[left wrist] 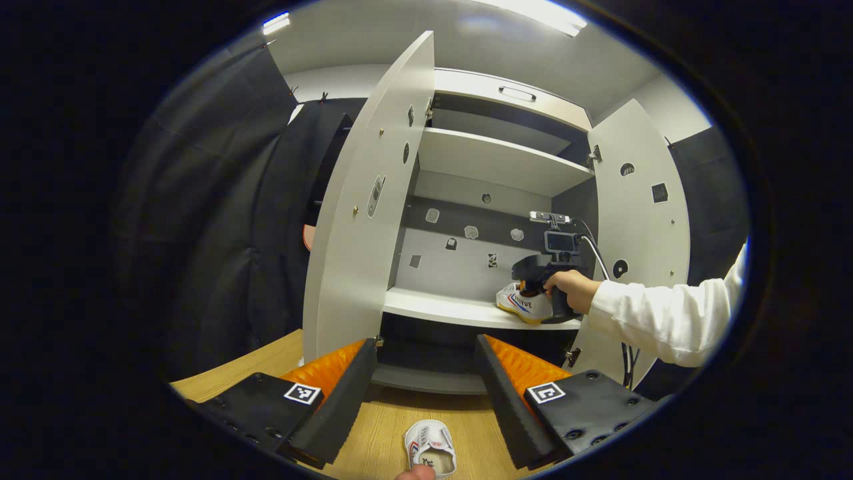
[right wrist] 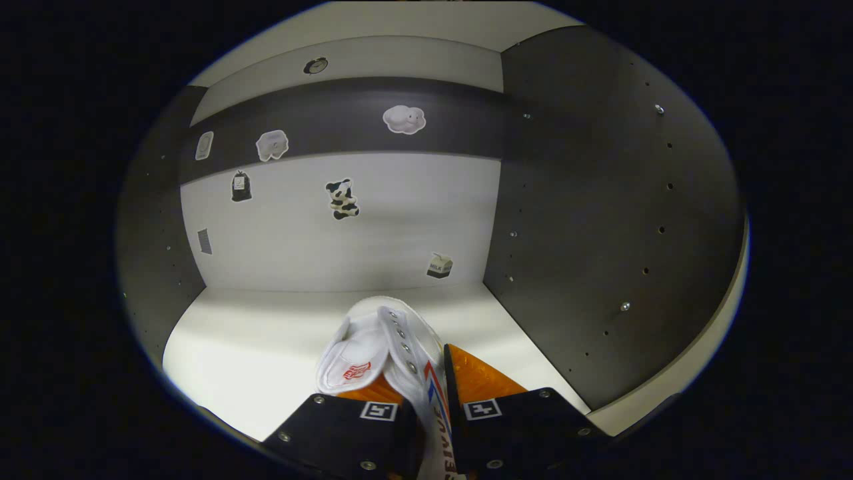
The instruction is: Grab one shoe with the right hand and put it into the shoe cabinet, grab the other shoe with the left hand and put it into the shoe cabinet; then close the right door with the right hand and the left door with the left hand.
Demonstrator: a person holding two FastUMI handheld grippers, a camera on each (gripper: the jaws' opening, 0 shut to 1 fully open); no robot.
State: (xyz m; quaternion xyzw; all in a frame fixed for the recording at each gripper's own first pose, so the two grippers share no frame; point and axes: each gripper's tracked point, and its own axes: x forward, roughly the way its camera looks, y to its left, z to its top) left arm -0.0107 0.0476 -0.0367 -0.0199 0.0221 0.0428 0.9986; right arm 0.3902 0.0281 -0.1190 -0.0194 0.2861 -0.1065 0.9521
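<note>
Step one underway: my right gripper (right wrist: 428, 407) is clamped on the side wall of the first shoe (right wrist: 390, 347), over the right end of the cabinet's middle shelf (right wrist: 253, 333), near the dark side panel (right wrist: 600, 220). Next: lower, release, back out. My left gripper (left wrist: 424, 393) is spread wide, holding nothing, above the second shoe (left wrist: 430, 448) on the wooden floor (left wrist: 373, 427). Left door (left wrist: 363, 200) and right door (left wrist: 640, 220) both stand open.

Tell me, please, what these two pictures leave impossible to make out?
- Floor shoe, left gripper view: its heel is cut off by the bottom edge.
- Held shoe, right gripper view: heel hidden between the right claw fingers; whether its sole touches the shelf is unclear.
- Stickers, left gripper view: too small.
</note>
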